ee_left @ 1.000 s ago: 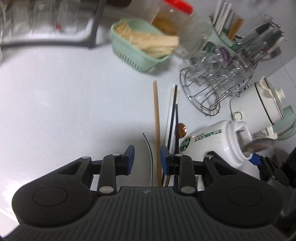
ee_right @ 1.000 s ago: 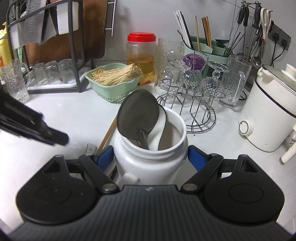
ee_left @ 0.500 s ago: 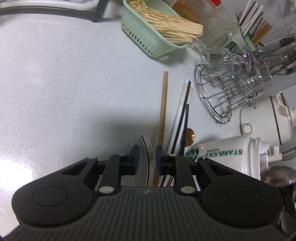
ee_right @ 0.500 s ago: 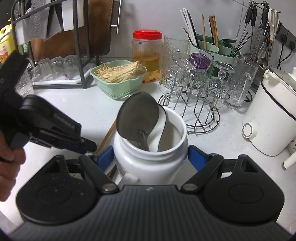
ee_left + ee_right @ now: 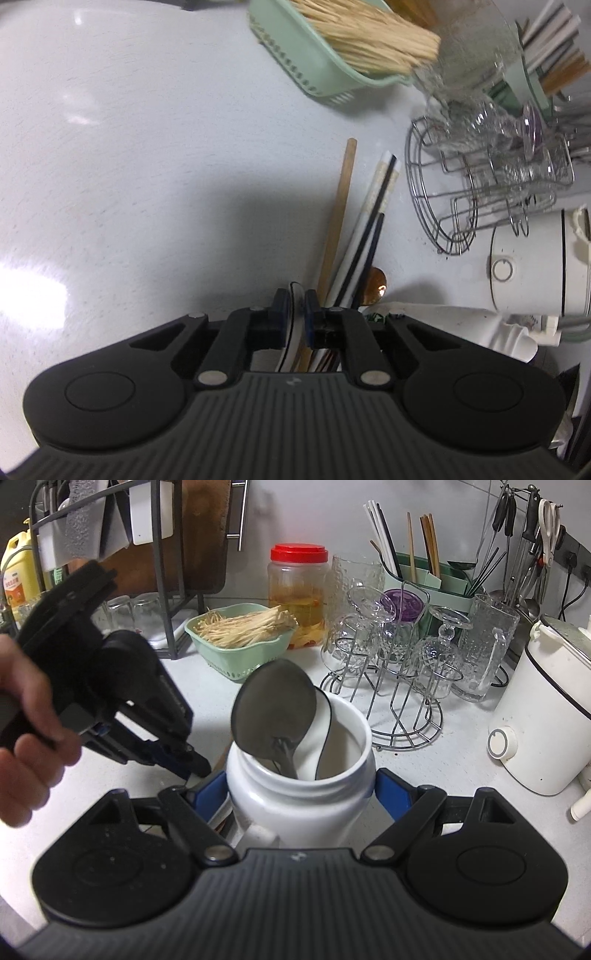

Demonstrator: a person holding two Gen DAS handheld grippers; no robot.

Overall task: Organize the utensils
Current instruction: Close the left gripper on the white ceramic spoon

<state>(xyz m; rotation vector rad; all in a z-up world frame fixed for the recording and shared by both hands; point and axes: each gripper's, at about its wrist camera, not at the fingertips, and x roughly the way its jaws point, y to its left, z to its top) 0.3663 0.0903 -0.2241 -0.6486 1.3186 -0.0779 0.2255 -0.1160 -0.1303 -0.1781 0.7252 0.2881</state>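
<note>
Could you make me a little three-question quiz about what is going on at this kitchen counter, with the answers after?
1. True or false: the right gripper holds a white mug.
2. Which is already in the mug? A) a metal spoon B) scissors C) a knife
3. What thin thing is between the left gripper pads as its jaws are closing?

Key:
1. True; its pads press on the mug's sides.
2. A.
3. A white spoon with a dark rim, lying on the counter beside loose chopsticks.
</note>
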